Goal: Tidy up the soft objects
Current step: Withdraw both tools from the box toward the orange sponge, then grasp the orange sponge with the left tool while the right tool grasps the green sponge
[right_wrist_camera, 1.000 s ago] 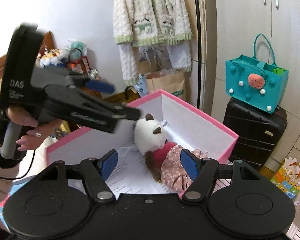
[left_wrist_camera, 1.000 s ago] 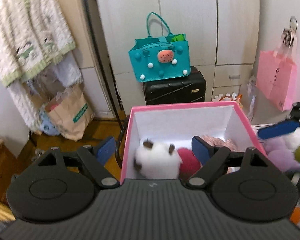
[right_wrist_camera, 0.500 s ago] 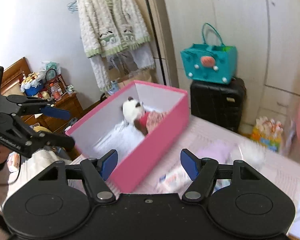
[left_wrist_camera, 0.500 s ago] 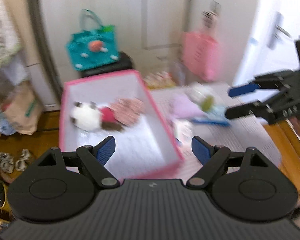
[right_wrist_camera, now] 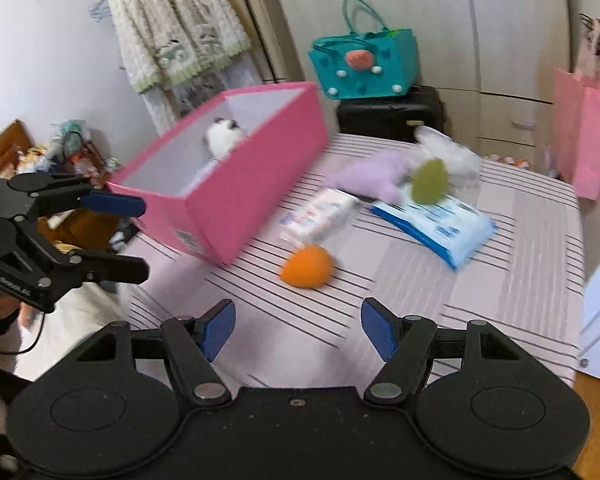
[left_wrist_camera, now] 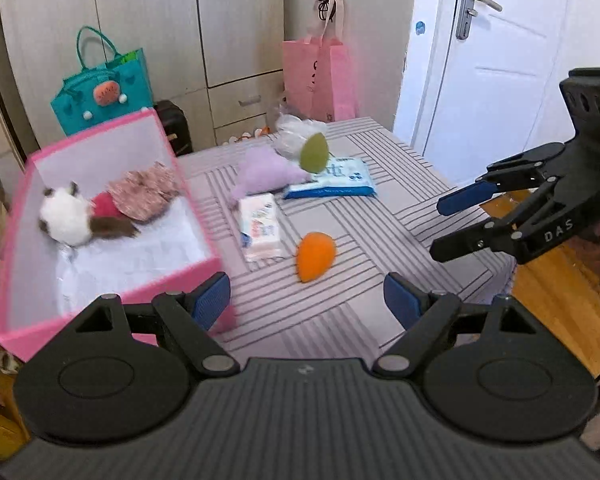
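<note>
Both hand-held grippers empty, jaws apart; left hand-held gripper (left_wrist_camera: 306,300) at lower centre, right hand-held gripper (right_wrist_camera: 298,326) likewise in its own view; both aimed at the orange soft toy (left_wrist_camera: 315,256) mid-frame on the striped tabletop (left_wrist_camera: 380,216), probably next pick; pink box (left_wrist_camera: 100,216) at left already holds a plush doll (left_wrist_camera: 80,218), so it's the collection bin; purple plush (left_wrist_camera: 264,172), green toy (left_wrist_camera: 313,153), tissue packs (left_wrist_camera: 260,226) upper centre, slightly blurred, still loose.

Open striped tabletop in front

Bare striped grey table (left_wrist_camera: 340,312) lies near; tall pink cardboard box (left_wrist_camera: 112,276) walls its left, orange egg-shaped sponge (left_wrist_camera: 315,256) mid-path.
</note>
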{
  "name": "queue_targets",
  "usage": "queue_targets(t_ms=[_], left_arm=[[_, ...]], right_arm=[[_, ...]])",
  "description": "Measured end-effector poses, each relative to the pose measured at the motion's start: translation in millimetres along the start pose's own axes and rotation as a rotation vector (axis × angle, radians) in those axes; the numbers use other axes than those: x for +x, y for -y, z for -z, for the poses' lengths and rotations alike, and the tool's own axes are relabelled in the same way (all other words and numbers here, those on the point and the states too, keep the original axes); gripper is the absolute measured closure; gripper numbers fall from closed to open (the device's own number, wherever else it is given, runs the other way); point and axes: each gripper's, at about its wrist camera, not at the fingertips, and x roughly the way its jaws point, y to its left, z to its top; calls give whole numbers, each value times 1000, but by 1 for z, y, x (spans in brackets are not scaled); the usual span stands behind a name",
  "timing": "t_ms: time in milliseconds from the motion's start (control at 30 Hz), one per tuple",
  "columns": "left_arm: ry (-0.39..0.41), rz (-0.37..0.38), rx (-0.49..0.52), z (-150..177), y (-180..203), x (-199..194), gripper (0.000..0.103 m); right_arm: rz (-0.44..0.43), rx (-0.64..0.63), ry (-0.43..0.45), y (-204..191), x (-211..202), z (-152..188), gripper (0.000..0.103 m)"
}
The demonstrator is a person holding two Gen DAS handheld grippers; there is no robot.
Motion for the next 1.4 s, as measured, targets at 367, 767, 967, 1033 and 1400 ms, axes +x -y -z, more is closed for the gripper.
queue_targets(t_ms=[367,767,967,1033,1400], left_arm=[[141,-88,-95,14,27,56,19],[107,-195,-41,13,37,124,23],[77,-196,-19,15,34,139,45],[68,-194,-7,15,35,142,46],[72,-159,-18,14,32,150,52]], right_arm=[[72,-43,185,54,13,16,29],[99,-29,199,93,65,-22,30],[100,50,182,105,85,-47,30],[92,66,178,106,94,-54,31],[67,196,183,124,125,-68,46]])
